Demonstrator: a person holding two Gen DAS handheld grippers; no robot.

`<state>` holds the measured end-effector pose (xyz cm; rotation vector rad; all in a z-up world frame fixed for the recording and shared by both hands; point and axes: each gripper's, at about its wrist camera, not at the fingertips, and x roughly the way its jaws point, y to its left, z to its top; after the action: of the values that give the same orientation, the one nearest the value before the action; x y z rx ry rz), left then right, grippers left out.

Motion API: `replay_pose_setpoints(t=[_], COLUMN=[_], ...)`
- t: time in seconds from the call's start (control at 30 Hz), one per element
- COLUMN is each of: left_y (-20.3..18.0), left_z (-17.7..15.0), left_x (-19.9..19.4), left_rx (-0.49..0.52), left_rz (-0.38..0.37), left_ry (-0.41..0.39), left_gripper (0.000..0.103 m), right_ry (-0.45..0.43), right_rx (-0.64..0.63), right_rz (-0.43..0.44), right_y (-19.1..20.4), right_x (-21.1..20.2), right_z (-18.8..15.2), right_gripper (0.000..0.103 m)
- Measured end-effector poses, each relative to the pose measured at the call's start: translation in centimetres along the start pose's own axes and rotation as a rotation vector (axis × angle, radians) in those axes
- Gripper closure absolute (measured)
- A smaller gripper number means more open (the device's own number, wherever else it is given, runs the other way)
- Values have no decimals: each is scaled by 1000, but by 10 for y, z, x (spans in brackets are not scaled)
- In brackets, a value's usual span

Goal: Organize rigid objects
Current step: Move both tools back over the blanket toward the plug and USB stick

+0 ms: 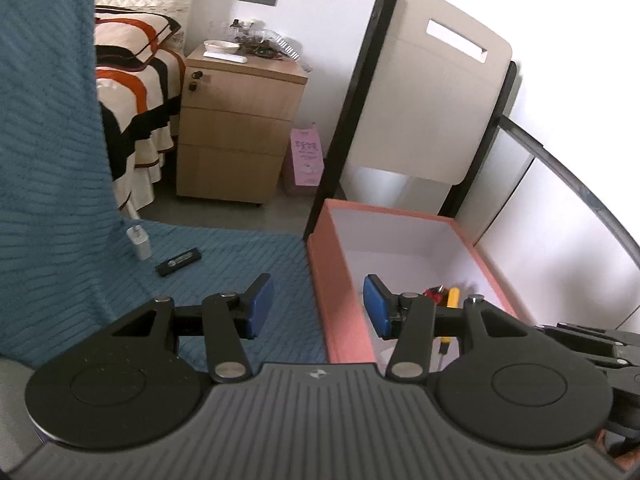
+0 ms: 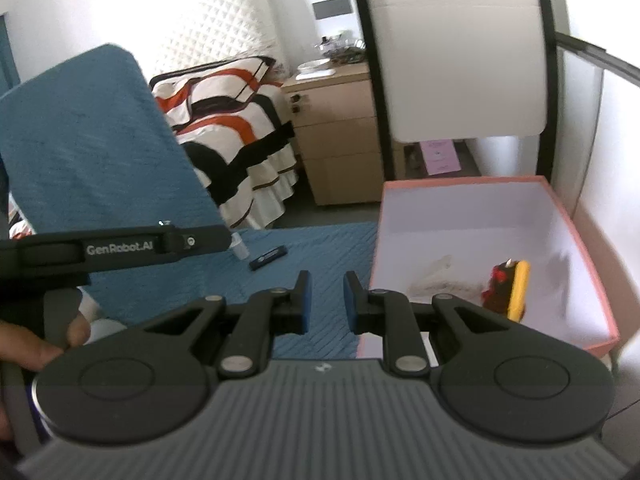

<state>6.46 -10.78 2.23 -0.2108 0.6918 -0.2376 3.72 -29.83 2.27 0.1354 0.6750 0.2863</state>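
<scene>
My left gripper (image 1: 319, 307) stands open and empty, my right gripper (image 2: 327, 302) narrow and empty, above a blue cloth (image 1: 248, 256). Tools (image 2: 508, 290) lie in the pink box (image 2: 576, 232); a stick (image 1: 179, 262) and charger (image 1: 139, 242) remain on the cloth. Behind: bed (image 2: 236, 120), cabinet (image 1: 236, 128).

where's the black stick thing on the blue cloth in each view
Left wrist view: the black stick lies left of centre on the blue cloth, just right of the white charger.
Right wrist view: it lies near the middle, above the gripper fingers, left of the pink box.
Shared landmark: the pink box, on the stick's right in both.
</scene>
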Motion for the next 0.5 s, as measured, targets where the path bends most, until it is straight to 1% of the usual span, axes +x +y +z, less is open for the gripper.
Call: replay_pose_setpoints(t=[0.13,0.3,0.43,0.5], left_y=[18,37,52,58], left_z=[-16,-32,-35,-36], left_x=[-7,-12,-12,-14], left_rx=[-21,-12,-18,-14], left_rz=[2,-12,-25,-24], left_ry=[14,23,29,22], left_gripper=[47,47,47,47], right_ry=[15,31,29,26], right_rx=[-1,18,42,53], right_rz=[1,-13,-35,-29], right_y=[19,36,51,56], right_x=[2,5,10,12], right_z=[-15,-30,-39,-45], right_gripper=[82,82,82,82])
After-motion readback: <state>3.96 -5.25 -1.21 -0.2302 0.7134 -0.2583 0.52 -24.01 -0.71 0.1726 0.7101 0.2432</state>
